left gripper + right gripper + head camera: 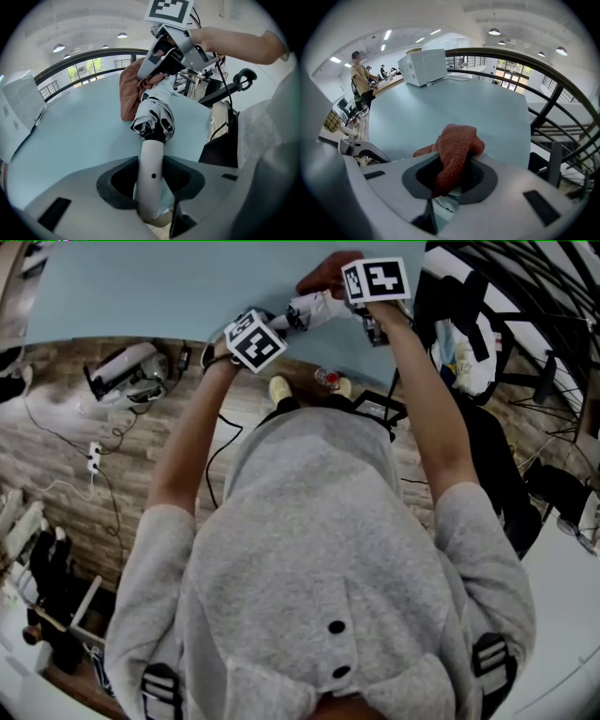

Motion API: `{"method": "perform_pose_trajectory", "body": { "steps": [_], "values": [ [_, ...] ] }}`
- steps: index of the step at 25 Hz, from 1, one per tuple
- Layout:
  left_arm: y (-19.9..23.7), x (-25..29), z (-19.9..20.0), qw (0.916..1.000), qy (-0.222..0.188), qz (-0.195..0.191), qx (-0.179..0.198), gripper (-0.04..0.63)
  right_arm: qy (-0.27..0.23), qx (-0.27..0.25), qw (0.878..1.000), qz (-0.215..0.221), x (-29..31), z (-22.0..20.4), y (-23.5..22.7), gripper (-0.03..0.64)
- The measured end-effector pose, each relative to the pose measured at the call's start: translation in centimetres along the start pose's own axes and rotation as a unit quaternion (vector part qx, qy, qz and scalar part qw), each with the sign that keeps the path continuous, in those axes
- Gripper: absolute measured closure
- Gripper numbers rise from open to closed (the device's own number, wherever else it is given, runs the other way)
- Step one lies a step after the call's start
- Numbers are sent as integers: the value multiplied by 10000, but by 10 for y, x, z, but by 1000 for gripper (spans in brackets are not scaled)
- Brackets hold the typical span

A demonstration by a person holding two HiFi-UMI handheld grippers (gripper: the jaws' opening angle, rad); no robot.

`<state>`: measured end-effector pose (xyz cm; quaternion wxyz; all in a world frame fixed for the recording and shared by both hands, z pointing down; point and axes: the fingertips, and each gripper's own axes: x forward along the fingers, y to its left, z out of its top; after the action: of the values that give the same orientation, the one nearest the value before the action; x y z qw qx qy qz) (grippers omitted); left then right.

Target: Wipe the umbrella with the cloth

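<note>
Umbrella [154,116], far end under cloth [129,93]

You have no lettering, number, brand name or sign that can be read in any of the three views. The left marker cube [255,340] bears only a black-and-white square pattern. The right marker cube [375,280] bears the same kind of pattern, also visible at the top of your left tool view. Neither pattern forms letters or digits.
</note>
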<state>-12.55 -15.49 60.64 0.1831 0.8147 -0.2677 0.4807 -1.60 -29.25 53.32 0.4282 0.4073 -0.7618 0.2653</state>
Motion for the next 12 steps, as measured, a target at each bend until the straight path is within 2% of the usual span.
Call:
{"method": "perform_pose_trajectory", "body": {
  "steps": [12],
  "values": [
    [-2, 3, 1, 10000, 20, -41, -13, 425, -93, -44, 9997, -243, -8, 3, -31, 536]
  ]
}}
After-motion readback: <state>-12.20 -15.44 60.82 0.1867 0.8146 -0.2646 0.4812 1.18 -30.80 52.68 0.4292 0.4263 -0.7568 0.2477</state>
